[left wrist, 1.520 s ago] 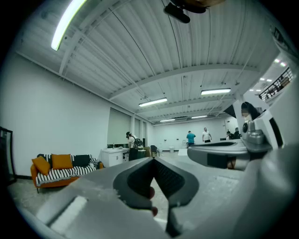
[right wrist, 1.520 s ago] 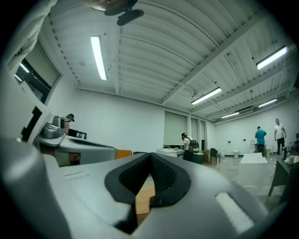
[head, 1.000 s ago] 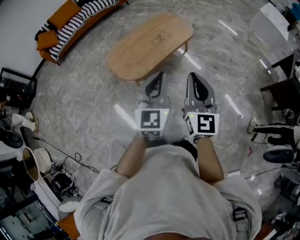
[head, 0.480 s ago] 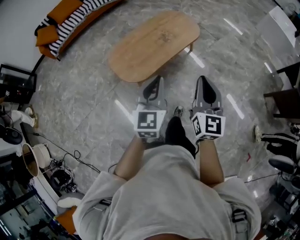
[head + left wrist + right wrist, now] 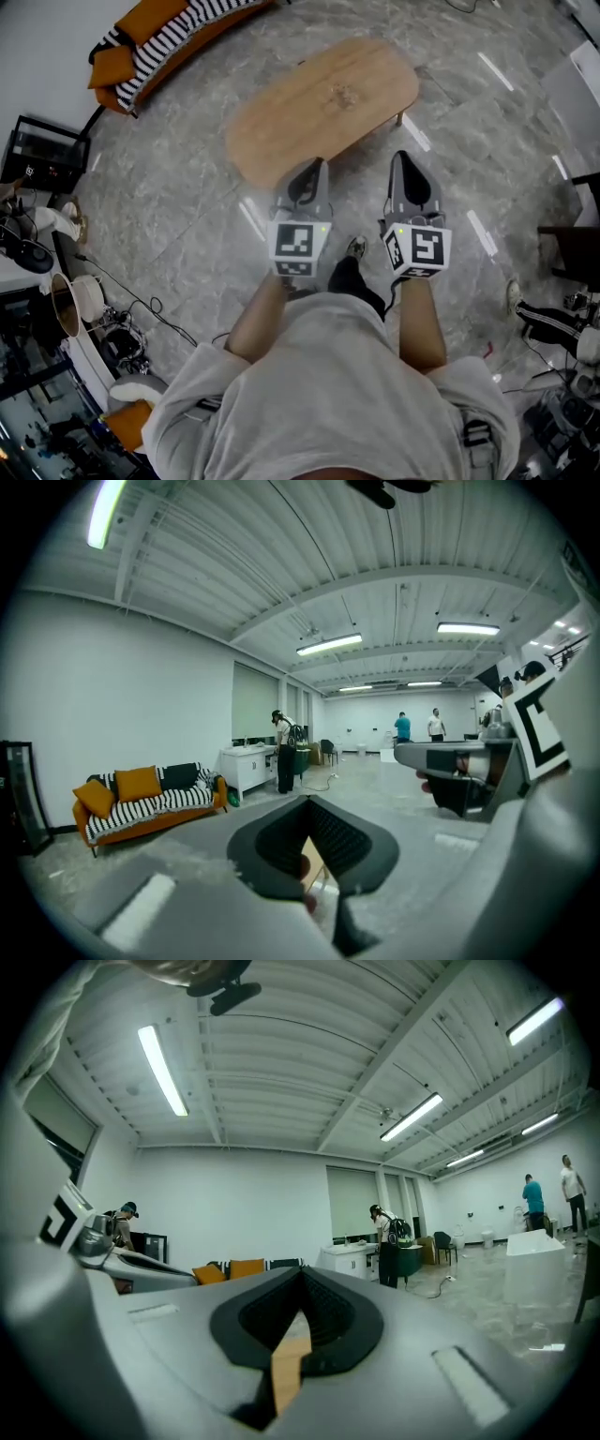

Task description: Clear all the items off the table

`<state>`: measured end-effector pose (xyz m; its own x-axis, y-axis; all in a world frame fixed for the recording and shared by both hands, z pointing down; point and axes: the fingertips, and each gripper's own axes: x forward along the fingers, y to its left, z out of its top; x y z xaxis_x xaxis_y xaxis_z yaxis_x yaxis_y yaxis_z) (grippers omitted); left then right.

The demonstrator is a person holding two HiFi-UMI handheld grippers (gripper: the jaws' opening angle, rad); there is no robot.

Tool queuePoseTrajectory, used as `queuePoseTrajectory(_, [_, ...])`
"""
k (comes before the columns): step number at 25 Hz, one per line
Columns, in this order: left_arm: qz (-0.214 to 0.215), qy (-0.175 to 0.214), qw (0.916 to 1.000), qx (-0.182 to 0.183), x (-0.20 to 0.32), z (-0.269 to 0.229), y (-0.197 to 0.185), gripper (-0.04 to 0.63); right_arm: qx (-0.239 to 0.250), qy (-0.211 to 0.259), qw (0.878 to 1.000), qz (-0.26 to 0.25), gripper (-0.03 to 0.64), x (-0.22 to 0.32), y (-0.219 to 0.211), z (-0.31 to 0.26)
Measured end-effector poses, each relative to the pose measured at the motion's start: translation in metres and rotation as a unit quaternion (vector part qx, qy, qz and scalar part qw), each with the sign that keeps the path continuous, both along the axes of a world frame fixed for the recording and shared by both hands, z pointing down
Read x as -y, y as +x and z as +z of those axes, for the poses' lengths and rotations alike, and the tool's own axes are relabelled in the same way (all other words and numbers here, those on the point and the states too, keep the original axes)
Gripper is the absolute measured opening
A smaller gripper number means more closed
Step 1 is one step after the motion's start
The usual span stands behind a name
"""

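An oval wooden coffee table [image 5: 323, 103] stands on the grey marble floor ahead of me, and I see nothing on its top. My left gripper [image 5: 314, 169] and right gripper [image 5: 405, 161] are held side by side at waist height, their tips over the table's near edge. Both are shut with nothing between the jaws. In the left gripper view the closed jaws [image 5: 309, 803] leave a hollow through which a sliver of the table [image 5: 315, 866] shows. The right gripper [image 5: 302, 1274] shows the same, with a strip of the wooden table [image 5: 289, 1363] in its hollow.
An orange sofa [image 5: 159, 37] with a striped blanket lines the far left wall. Screens, cables and gear [image 5: 56, 309] crowd the left side, with dark chairs and equipment [image 5: 572, 244] at the right. A person [image 5: 284, 752] stands by a white cabinet [image 5: 246, 766] in the distance.
The view has shifted, so the table now sits a little higher and further right. A dark trouser leg and shoe came into sight between the grippers. Both grippers stayed shut.
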<state>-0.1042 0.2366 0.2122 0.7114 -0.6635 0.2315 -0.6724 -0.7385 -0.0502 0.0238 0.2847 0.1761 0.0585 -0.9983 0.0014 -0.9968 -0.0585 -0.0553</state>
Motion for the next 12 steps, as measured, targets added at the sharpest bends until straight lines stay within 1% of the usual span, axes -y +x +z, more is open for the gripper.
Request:
queuePoseTrajectory(3, [0.005,-0.001,0.9999,0.015,0.009,0.004,0.028,0.020,0.011,-0.008,1.000,-0.006,0.006,0.011,0.030,0.007])
queuePoseTrajectory(6, [0.005,0.005,0.9998,0.020,0.020,-0.002,0.050,0.020,0.015,-0.012,1.000,-0.013,0.006,0.025,0.050,0.008])
queuePoseTrajectory(8, [0.003,0.007,0.9998,0.021,0.027,-0.004,0.059,0.020,0.015,-0.012,1.000,-0.018,0.006,0.034,0.059,0.008])
queuePoseTrajectory(12, [-0.002,-0.004,0.9997,0.022,0.039,-0.001,0.068,0.021,0.019,-0.014,0.999,-0.026,0.006,0.046,0.066,0.011])
